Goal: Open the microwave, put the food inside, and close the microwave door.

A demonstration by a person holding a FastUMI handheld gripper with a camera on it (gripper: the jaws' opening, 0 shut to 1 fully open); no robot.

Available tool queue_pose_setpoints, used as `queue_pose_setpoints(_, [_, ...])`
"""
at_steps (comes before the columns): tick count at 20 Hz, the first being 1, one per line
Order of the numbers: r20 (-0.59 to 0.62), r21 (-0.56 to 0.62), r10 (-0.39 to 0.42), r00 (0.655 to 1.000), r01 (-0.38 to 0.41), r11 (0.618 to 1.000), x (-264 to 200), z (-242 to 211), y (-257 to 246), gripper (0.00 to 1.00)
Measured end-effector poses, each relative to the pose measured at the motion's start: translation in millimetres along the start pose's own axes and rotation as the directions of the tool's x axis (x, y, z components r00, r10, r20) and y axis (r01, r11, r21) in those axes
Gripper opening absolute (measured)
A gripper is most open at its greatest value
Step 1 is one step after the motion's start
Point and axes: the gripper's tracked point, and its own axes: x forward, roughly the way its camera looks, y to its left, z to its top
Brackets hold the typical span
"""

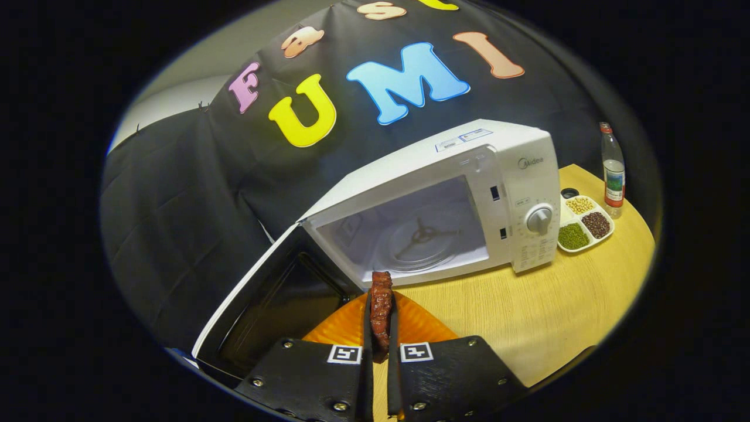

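Meat, a dark reddish-brown strip of cooked food (381, 308), stood clamped between the two fingers of the claw (381, 305), both fingers pressing its sides so that its upper end rose just past their tips. Beneath the strip and the fingers lay an orange ribbed plate (419, 325), resting on the pale wooden tabletop (527, 305). Just ahead of the fingertips stood the white microwave oven (457, 193), its cavity open toward the claw, with a round glass turntable (419, 240) on the cavity floor. The microwave's door (269, 299), white-framed with a dark window, hung swung out to the left of the plate, near the left finger. On the oven's right-hand control panel sat a round grey dial (539, 219). Beyond the microwave, to its right on the tabletop, lay a white divided tray (583, 225) with separate compartments of yellow, dark reddish and green beans. Just beside the tray stood an upright clear bottle with a red cap (613, 170). A small dark round object near the tray was too small to tell.
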Motion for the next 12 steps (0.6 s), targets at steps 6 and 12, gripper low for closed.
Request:
queue_pose_setpoints(6, [0.022, -0.015, -0.029, 0.999, 0.029, 0.999, 60.8, 7.9, -13.7, 0.1])
queue_pose_setpoints(12, [0.049, -0.059, -0.058, 0.997, 0.061, 0.996, 120.8, 19.3, -28.9, 0.1])
